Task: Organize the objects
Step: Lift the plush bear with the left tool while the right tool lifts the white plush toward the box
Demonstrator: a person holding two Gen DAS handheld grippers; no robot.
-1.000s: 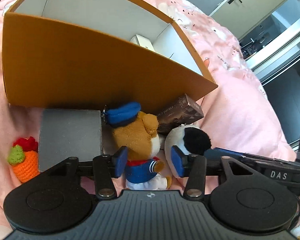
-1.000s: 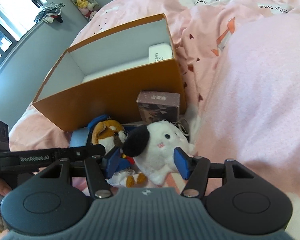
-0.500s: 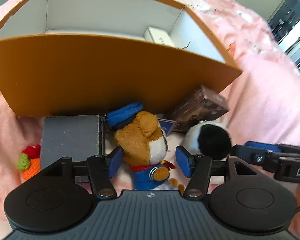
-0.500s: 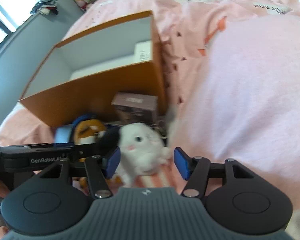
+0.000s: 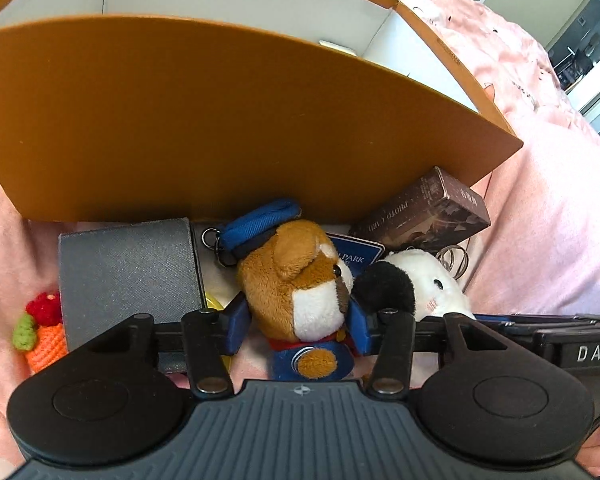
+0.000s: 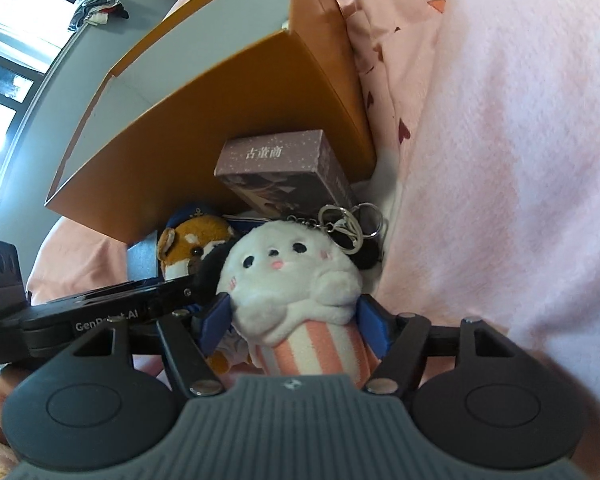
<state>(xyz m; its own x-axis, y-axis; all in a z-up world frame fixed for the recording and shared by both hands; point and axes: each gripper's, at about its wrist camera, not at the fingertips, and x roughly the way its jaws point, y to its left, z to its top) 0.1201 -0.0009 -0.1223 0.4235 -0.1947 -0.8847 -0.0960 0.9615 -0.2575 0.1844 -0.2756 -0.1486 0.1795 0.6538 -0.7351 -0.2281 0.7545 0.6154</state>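
Observation:
An orange box with a white inside stands on the pink bed; it also shows in the right wrist view. In front of it lie a brown sailor bear plush and a white dog plush with a keyring. My left gripper is open with its fingers either side of the bear. My right gripper is open around the white dog plush's striped body. A small white box lies inside the orange box.
A dark card box leans against the orange box. A grey wallet and a crochet carrot lie at the left. A pink pillow rises on the right.
Both grippers moved in closer and lower. The left fingers now straddle the bear, the right fingers straddle the white dog plush. The jaws have narrowed slightly.

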